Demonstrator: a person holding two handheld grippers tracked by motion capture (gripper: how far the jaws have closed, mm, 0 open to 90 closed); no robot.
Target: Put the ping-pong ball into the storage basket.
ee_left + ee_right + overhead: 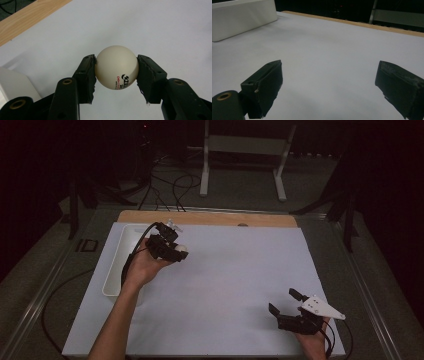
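The left tongs (116,72) clamp a white ball (116,67) between their pads, held above the white desk (225,280) just right of the white tray (116,270) at the far left. The tray lies to the left of the ball, the left hand nearest it. The right tongs (285,306) rest wide and empty at the near right. The tray's inside is partly hidden by the hand.
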